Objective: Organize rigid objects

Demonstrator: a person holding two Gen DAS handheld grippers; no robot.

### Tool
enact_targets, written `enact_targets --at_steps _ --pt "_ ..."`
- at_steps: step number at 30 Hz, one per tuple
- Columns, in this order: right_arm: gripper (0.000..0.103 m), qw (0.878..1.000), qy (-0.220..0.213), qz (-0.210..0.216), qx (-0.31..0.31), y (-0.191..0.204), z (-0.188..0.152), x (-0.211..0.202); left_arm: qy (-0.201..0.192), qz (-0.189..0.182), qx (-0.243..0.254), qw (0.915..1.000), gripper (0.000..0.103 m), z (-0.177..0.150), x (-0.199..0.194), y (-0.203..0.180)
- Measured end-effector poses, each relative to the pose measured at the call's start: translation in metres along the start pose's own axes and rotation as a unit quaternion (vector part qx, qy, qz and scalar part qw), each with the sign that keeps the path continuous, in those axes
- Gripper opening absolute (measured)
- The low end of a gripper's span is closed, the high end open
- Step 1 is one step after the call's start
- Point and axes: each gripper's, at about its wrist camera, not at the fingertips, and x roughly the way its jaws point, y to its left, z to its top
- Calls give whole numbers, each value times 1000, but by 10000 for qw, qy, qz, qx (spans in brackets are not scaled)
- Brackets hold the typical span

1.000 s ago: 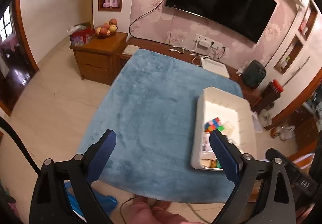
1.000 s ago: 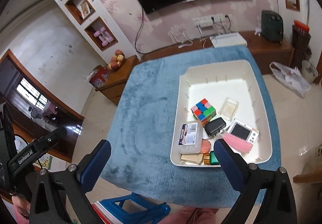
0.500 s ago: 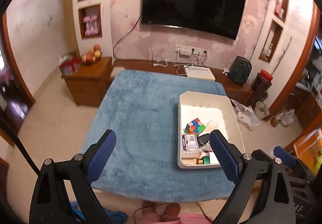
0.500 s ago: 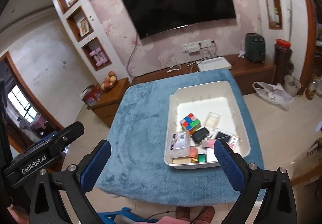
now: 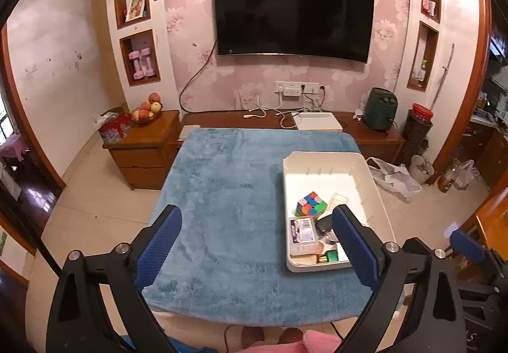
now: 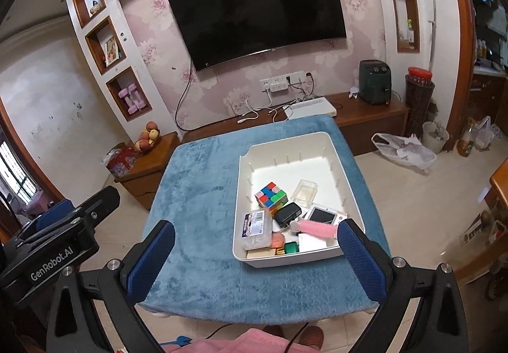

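A white bin (image 5: 376, 191) (image 6: 343, 159) sits on the right half of a blue-covered table (image 5: 228, 200) (image 6: 197, 194). In it lie a colour cube (image 5: 311, 203) (image 6: 270, 194), a clear lidded box with a label (image 5: 301, 234) (image 6: 257, 229), a black adapter (image 6: 287, 213), a clear small case (image 6: 304, 189), a white device (image 6: 322, 215), a pink item (image 6: 317, 227) and several small blocks. My left gripper (image 5: 257, 242) is open and empty, held high over the table's near edge. My right gripper (image 6: 254, 253) is open and empty, near the bin's front.
A TV (image 5: 292, 11) hangs on the far wall above a low wooden bench (image 5: 365, 134) with cables and a white box (image 5: 317, 122). A wooden cabinet with fruit (image 5: 143, 143) stands at the left. Bags and a bucket (image 6: 435, 137) lie on the floor at the right.
Both grippers have risen and pulled back from the table, so the whole table and the wall show. Both stay open and empty. The bin's contents have not moved.
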Motion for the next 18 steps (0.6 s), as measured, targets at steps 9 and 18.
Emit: enact_targets --at_steps 9,18 --pt "102 9998 29 13 -206 11 4 7 -17 251 -63 9997 99 1 2 6" --pt "102 9995 62 4 -296 15 10 17 26 392 -102 9992 99 5 14 8"
